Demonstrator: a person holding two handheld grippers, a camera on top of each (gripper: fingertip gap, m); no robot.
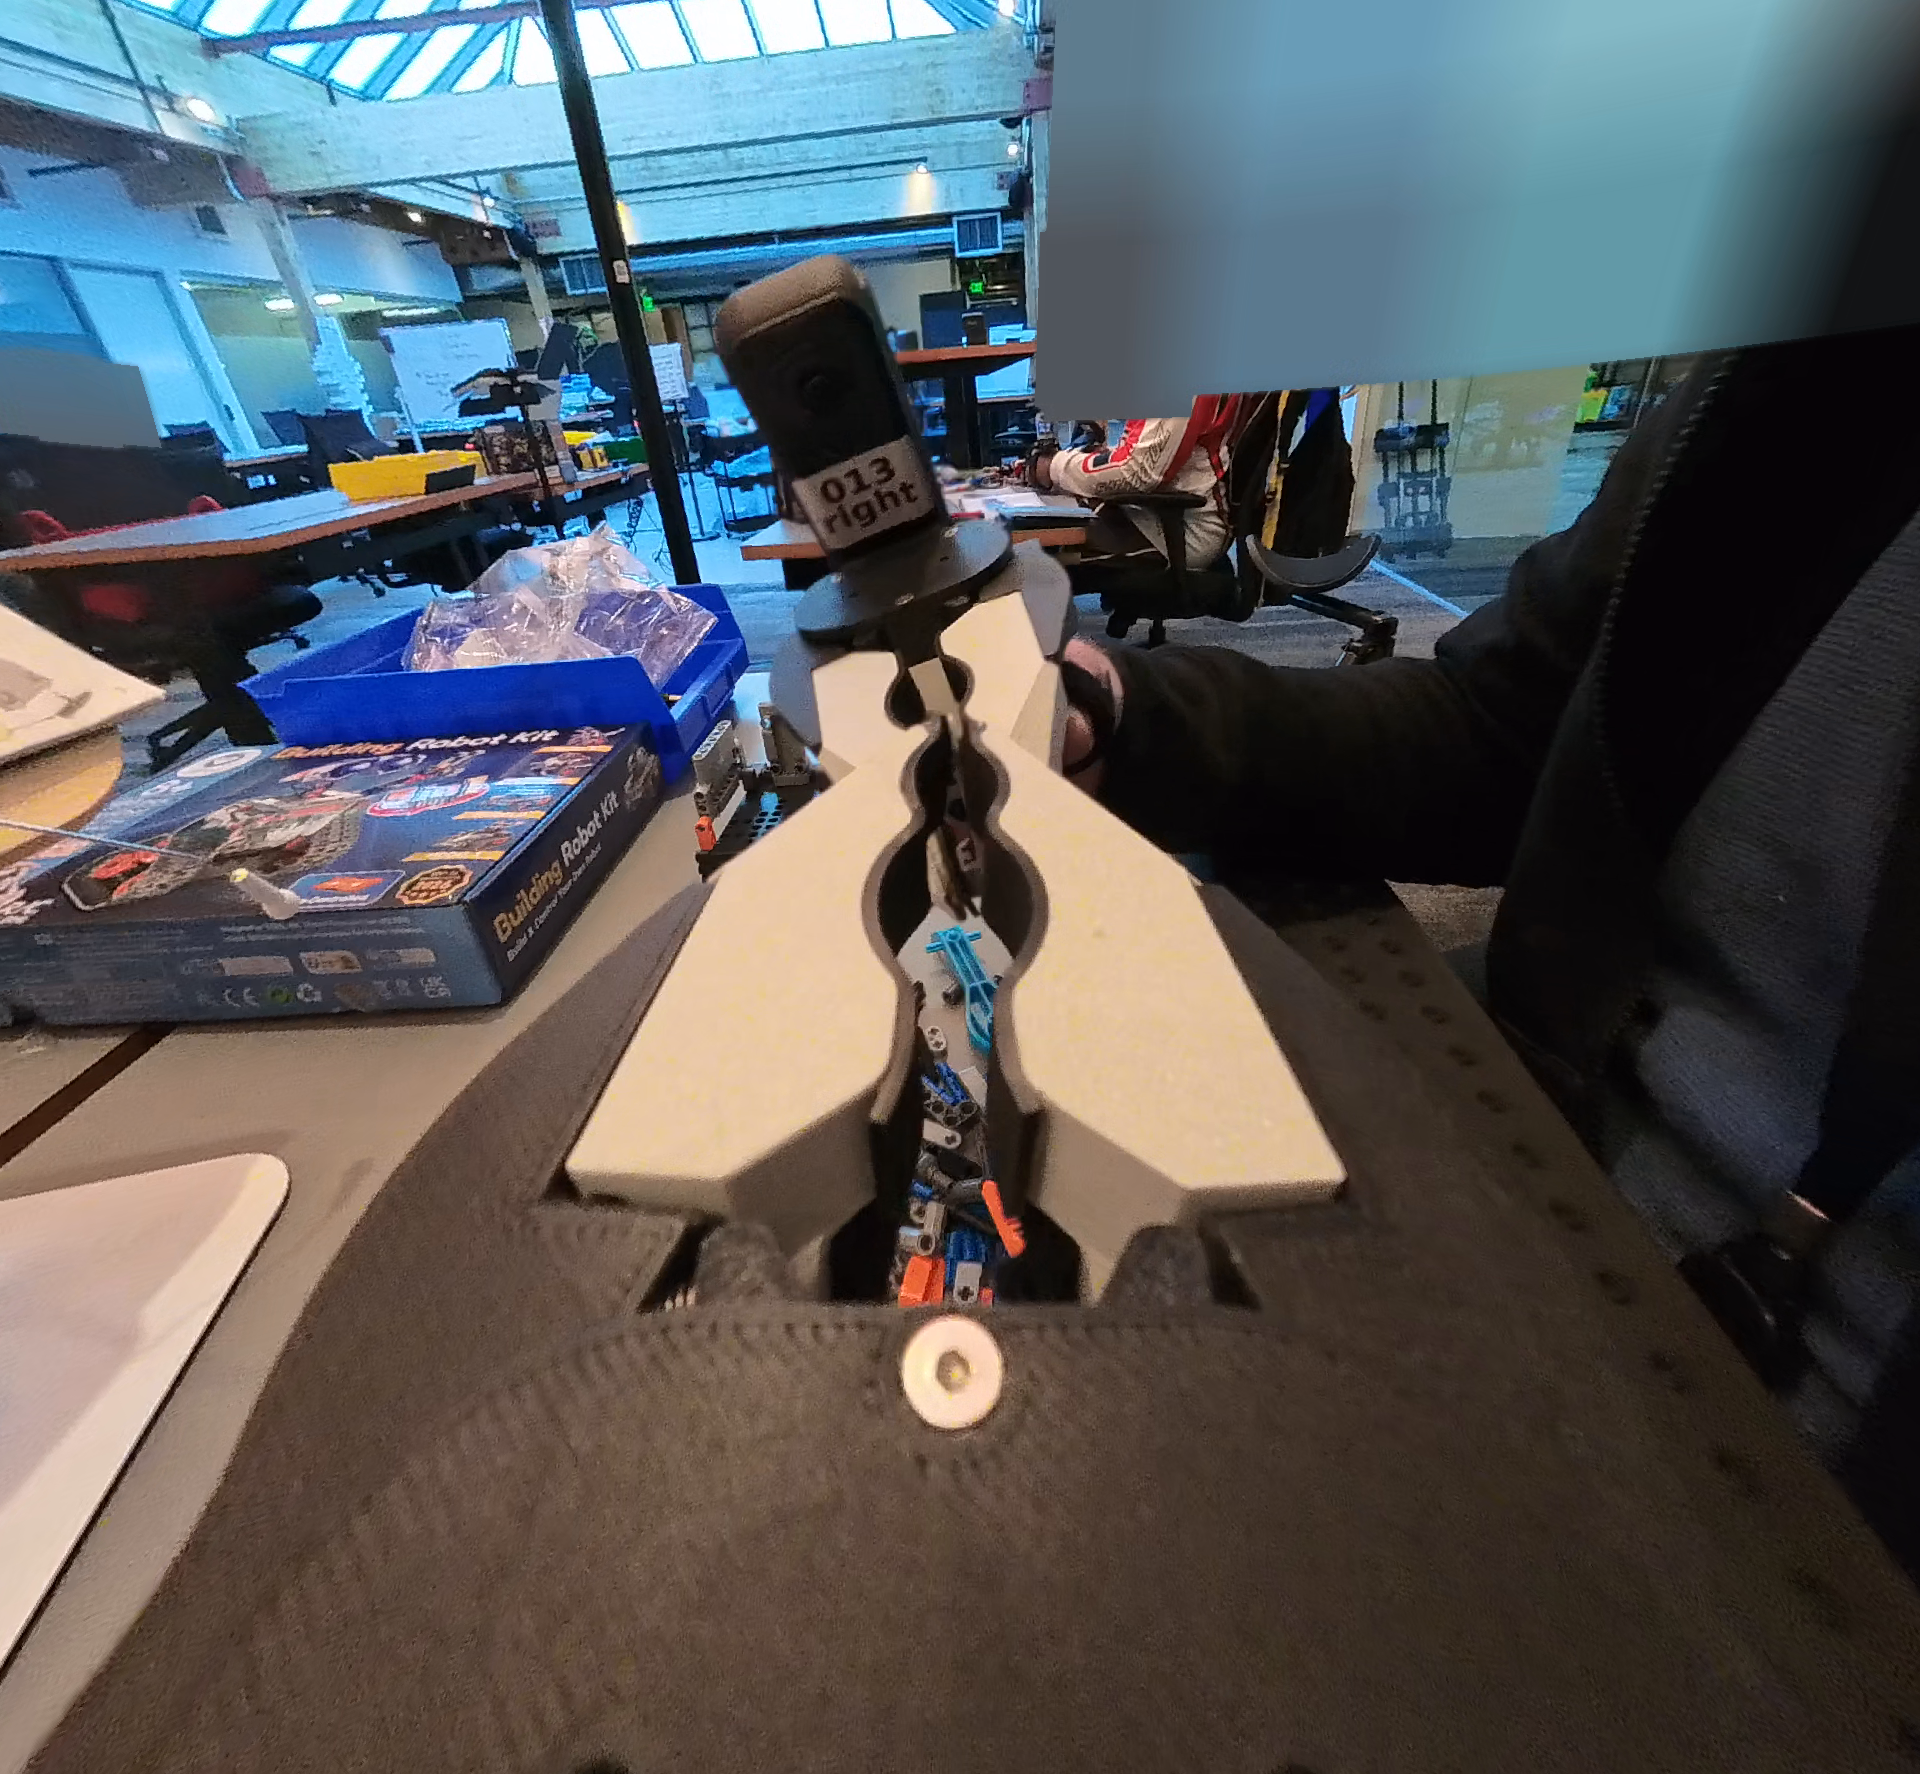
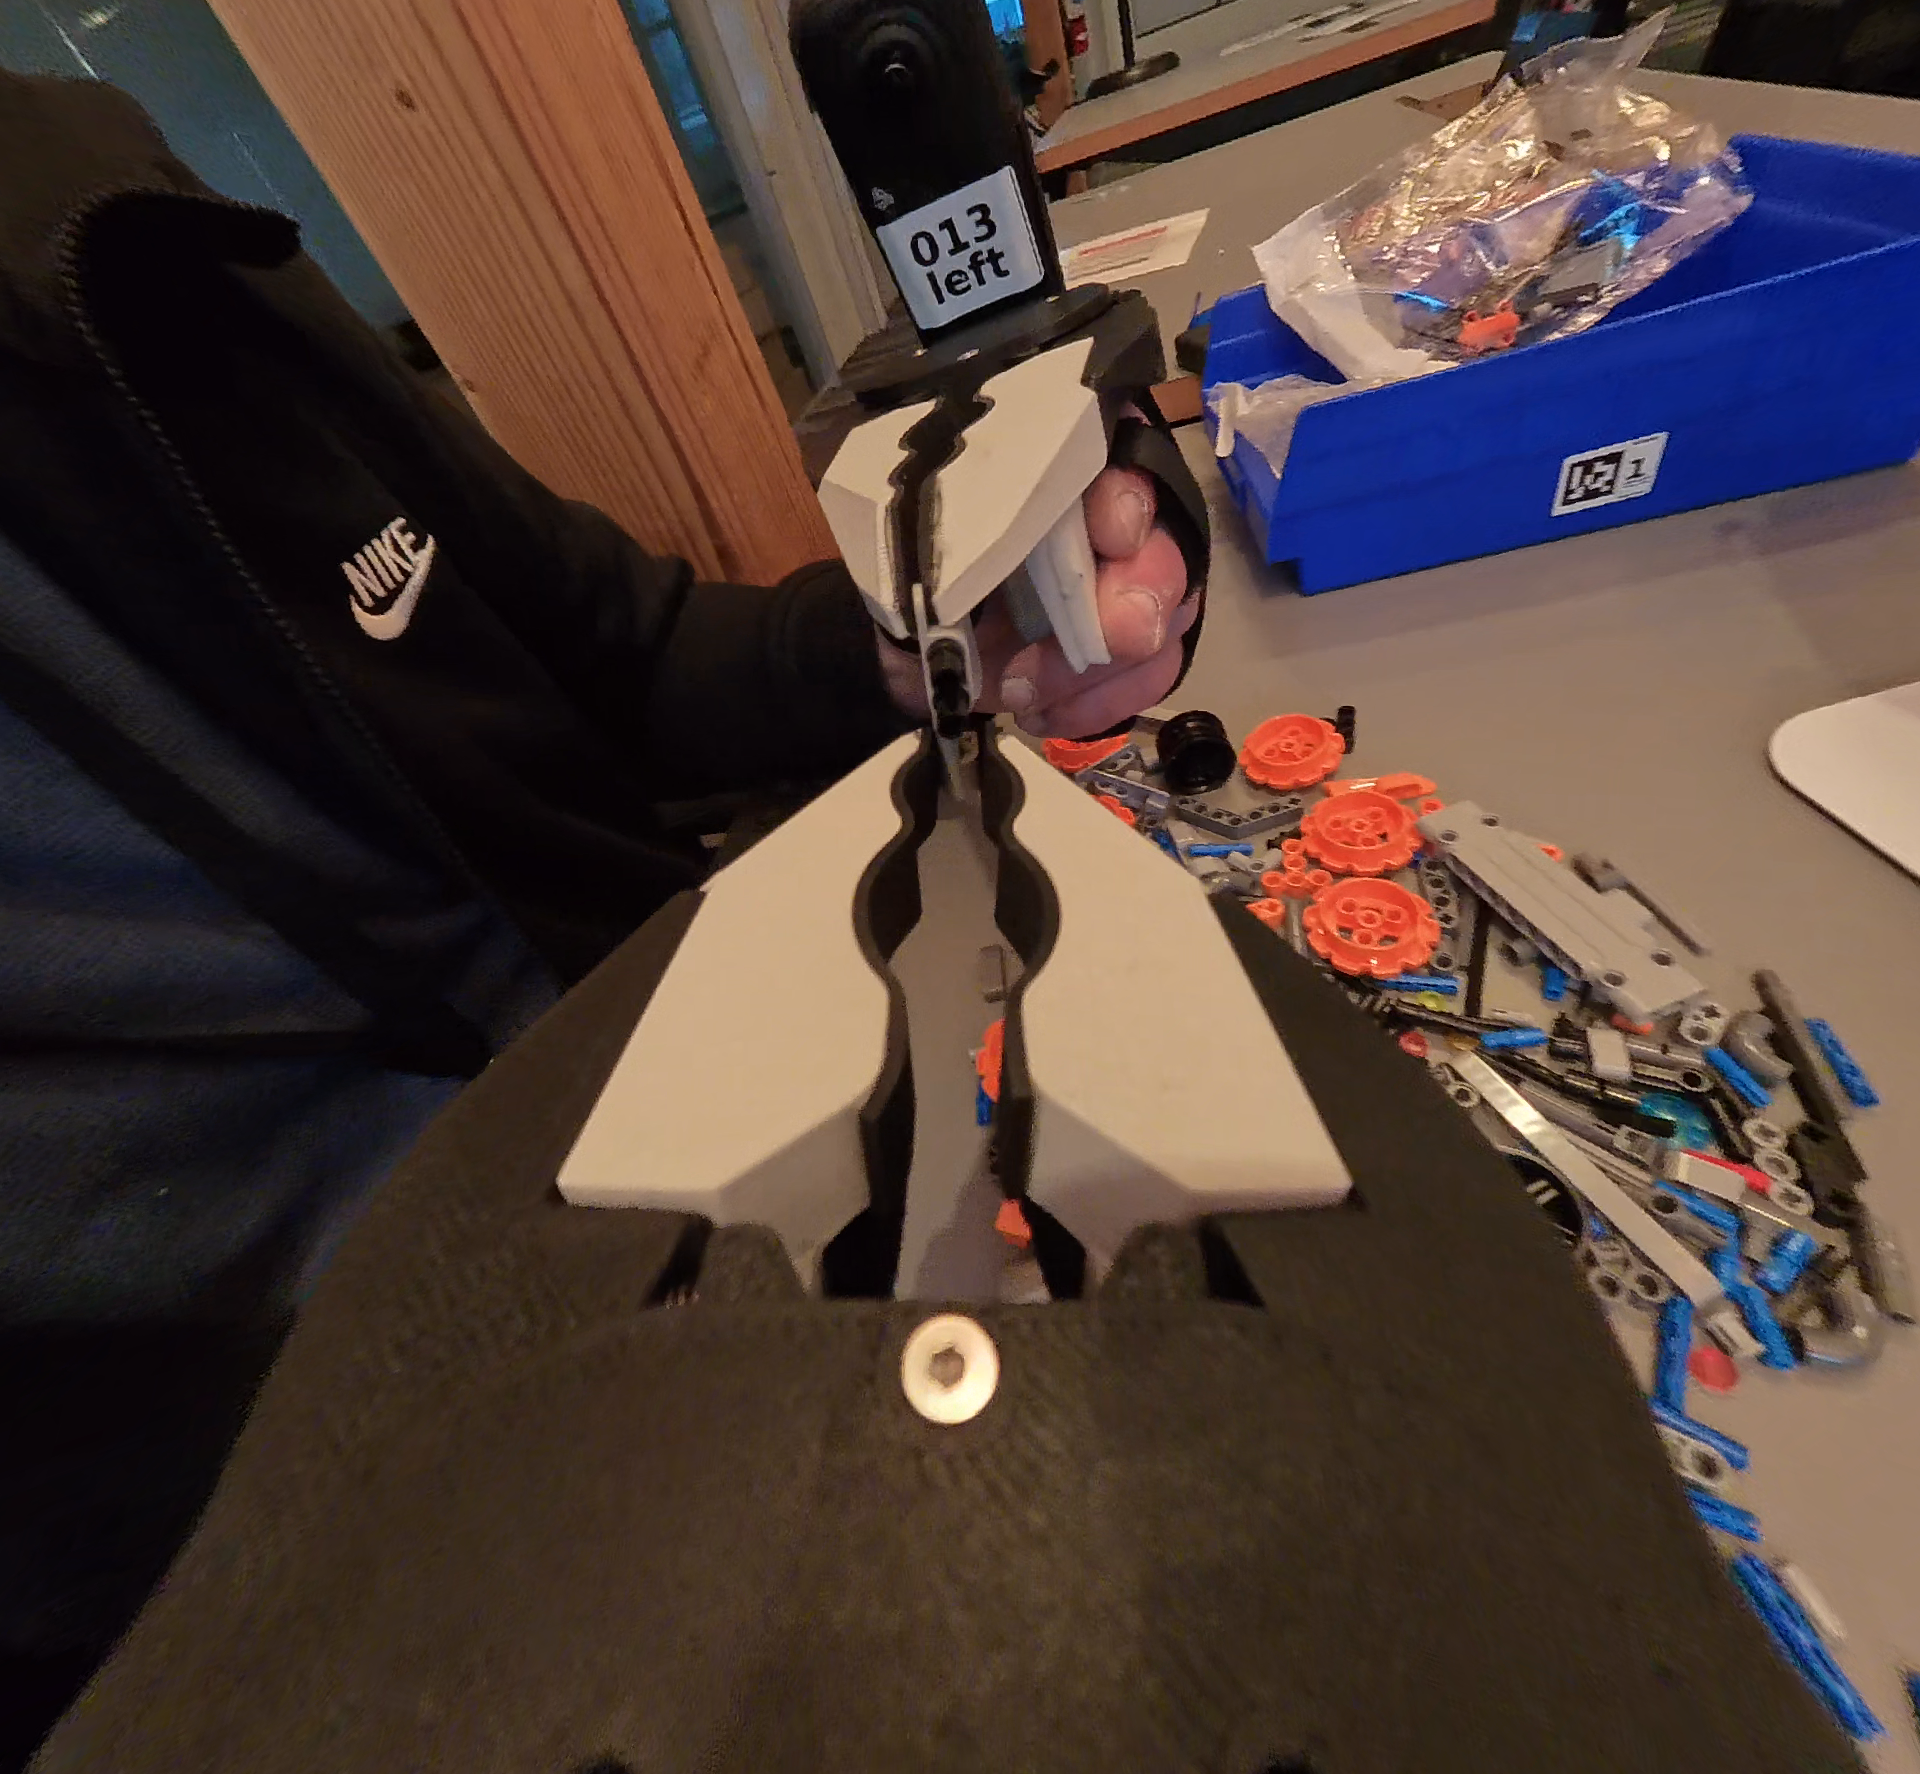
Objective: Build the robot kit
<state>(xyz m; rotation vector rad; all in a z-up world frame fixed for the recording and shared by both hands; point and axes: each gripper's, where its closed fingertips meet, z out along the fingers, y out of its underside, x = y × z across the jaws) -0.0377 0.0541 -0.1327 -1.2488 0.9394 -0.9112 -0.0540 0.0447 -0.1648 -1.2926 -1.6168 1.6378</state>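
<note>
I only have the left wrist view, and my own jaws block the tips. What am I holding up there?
Observer: The left gripper is clamped on a small grey piece with a black pin in it.
Operator: Where is the right gripper relative to it?
Observer: The right gripper has its tips right at that piece's lower end. I cannot tell whether they grip it.
Operator: Any wheels in the loose parts? I only see a sliver of them.
Observer: Yes, several orange wheels lie flat on the table, beside grey bars and blue pins.
</note>
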